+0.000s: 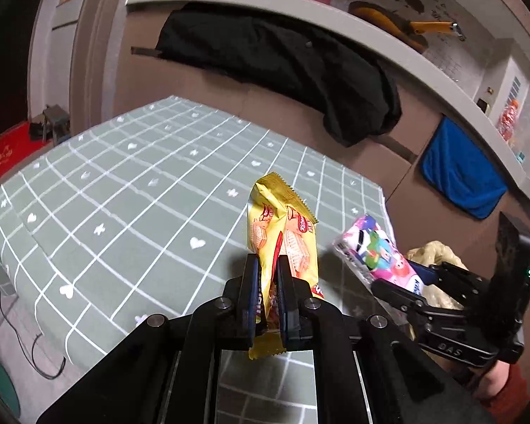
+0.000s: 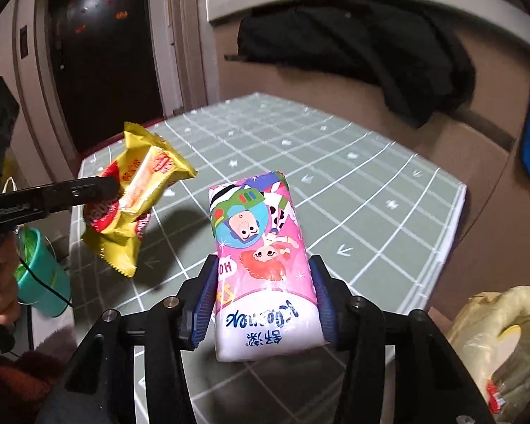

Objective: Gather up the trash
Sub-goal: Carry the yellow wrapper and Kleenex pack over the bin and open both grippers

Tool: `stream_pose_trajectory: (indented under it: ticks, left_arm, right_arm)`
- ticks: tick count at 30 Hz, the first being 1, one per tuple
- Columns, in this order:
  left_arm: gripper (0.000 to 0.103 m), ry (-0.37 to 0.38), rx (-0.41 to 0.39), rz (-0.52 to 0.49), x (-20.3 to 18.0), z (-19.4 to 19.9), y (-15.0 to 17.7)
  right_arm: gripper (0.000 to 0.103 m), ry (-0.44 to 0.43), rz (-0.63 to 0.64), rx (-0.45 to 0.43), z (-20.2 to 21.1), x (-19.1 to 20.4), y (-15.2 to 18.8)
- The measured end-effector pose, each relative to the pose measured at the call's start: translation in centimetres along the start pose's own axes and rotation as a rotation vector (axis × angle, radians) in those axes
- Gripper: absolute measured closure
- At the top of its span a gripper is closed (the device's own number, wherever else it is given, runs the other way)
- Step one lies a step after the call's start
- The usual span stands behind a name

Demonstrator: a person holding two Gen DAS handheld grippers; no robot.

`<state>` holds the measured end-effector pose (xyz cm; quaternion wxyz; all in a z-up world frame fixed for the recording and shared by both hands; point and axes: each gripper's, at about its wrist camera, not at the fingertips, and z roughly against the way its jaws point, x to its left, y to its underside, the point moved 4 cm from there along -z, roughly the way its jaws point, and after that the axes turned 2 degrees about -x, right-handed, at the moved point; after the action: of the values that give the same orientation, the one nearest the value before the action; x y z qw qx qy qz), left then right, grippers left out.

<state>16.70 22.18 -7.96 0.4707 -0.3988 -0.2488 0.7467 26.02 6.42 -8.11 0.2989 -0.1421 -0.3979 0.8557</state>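
My left gripper [image 1: 268,265] is shut on a yellow snack wrapper [image 1: 281,226] and holds it upright above the green checked tablecloth [image 1: 123,190]. The wrapper also shows in the right wrist view [image 2: 137,194], pinched by the left gripper [image 2: 115,185]. My right gripper [image 2: 265,275] is shut on a pink cartoon tissue pack [image 2: 261,254], held above the table. In the left wrist view the tissue pack [image 1: 378,251] and right gripper [image 1: 402,282] sit at the right.
A black jacket [image 1: 282,63] hangs over the sofa back behind the table. A blue cloth [image 1: 463,173] hangs at right. A yellowish plastic bag [image 2: 501,346] lies right of the table. A teal bin [image 2: 39,275] with a green liner stands at the left.
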Motion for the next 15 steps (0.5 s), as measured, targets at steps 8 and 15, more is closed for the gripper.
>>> stream_pose_trajectory:
  ticks: [8,15]
  left_arm:
    - [0.093,0.046,-0.080,-0.093,-6.2,1.2,-1.8]
    - [0.093,0.159,-0.165,-0.237,-15.9,2.4,-3.9]
  right_arm:
    - [0.056,0.068,-0.019,-0.119,6.4,-1.9,-1.0]
    - [0.056,0.127,-0.130,-0.277,15.2,-7.2,-2.3]
